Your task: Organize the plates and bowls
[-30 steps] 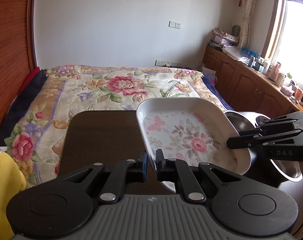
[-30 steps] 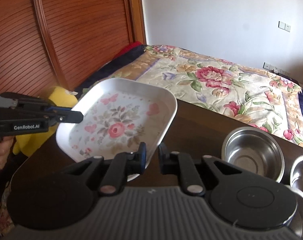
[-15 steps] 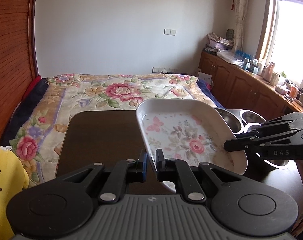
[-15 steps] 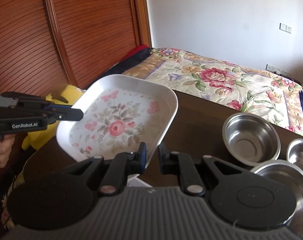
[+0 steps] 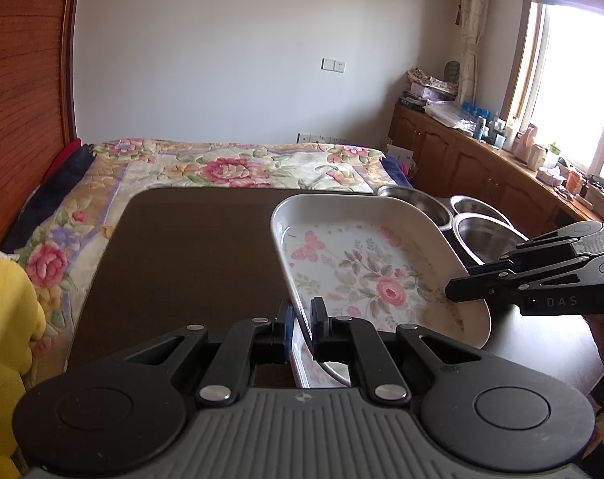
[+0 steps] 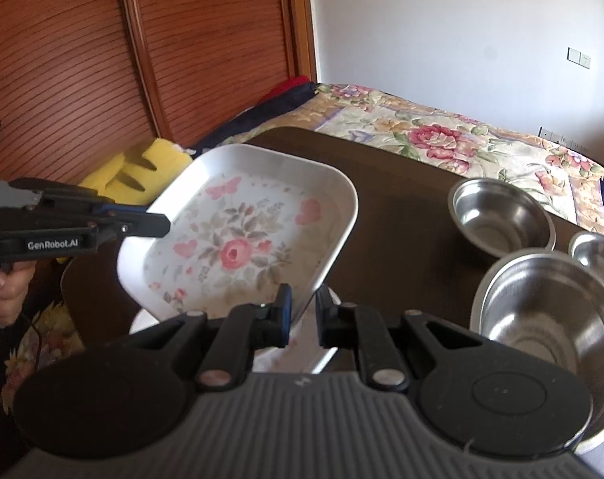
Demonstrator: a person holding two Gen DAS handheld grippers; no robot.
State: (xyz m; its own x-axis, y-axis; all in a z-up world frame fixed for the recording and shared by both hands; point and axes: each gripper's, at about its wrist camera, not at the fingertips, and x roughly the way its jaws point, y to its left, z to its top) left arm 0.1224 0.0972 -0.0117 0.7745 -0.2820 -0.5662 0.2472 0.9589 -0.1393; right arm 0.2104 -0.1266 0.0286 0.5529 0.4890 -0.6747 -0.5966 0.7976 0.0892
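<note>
The tray (image 5: 366, 275) has come lower and nearer the tabletop's (image 5: 190, 247) near edge, both grippers clamped on opposite rims: left (image 5: 301, 319), right (image 6: 302, 307). It seems about to land, perhaps on another white dish beneath. Three steel bowls (image 6: 501, 215) now show fully at the right edge.

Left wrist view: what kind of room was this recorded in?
Most likely a home bedroom: a bed with a floral bedspread lies just beyond the dark table, and low wooden cabinets with clutter on top run under a curtained window.
</note>
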